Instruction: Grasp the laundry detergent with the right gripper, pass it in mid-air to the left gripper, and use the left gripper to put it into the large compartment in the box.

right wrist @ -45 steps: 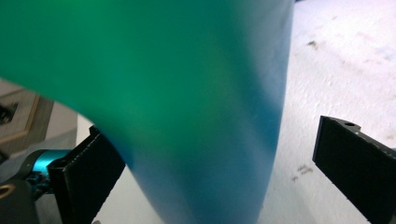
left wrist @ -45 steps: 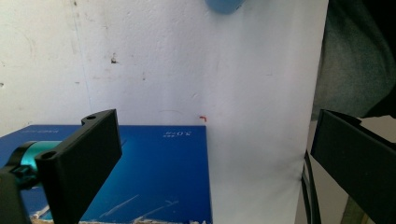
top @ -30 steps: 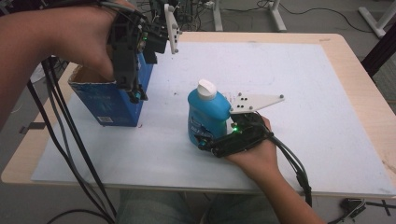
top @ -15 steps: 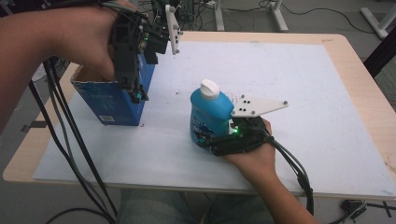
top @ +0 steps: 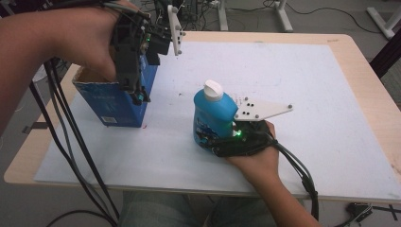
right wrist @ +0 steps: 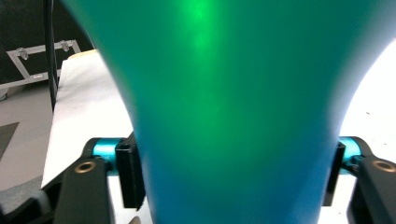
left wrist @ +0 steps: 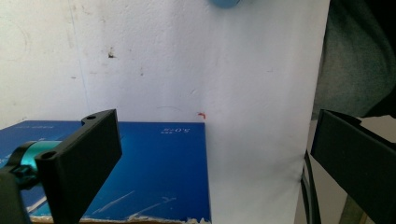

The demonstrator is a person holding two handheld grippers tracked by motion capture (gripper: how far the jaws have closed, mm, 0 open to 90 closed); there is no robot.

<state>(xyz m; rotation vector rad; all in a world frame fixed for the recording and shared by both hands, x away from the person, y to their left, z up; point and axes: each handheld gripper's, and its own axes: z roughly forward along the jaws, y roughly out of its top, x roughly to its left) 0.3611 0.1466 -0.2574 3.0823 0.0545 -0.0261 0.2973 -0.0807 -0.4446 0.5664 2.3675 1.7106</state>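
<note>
Right hand-held gripper [top: 208,137] lies low on the tabletop [top: 331,61], jaws level, pointing away from the person's edge toward the blue bottle [top: 213,116]. Its jaws have just been closing, with the bottle between them; in the right gripper view both pads sit against the bottle's [right wrist: 233,116] 2 sides, so it is grasping the bottle near the base. Bottle stands upright on the white mat [top: 283,75], white cap [top: 213,89] on top, directly ahead of the right hand-held gripper and touching it. Grey three-cornered plate [top: 260,109] sticks out to the right, just behind the bottle. Green light glows on the gripper body. Right hand [top: 253,161] wraps the gripper from behind, cable trailing toward the near table edge.

Left hand-held gripper [top: 135,80] hangs above the blue cardboard box [top: 116,106], pointing down. Left gripper view: its 2 black jaws stand wide apart, nothing between them, so it is released. Box [left wrist: 154,172] top edge lies below the left jaw, open top, torn cardboard rim showing at the bottom. Whether the gripper touches the box: cannot tell. Left hand [top: 90,42] grips it from above, cables hanging off the left side of the tabletop.

Box sits well apart from the bottle, to the left of the right hand-held gripper. Small red mark [left wrist: 201,114] on the mat just past the box corner.
</note>
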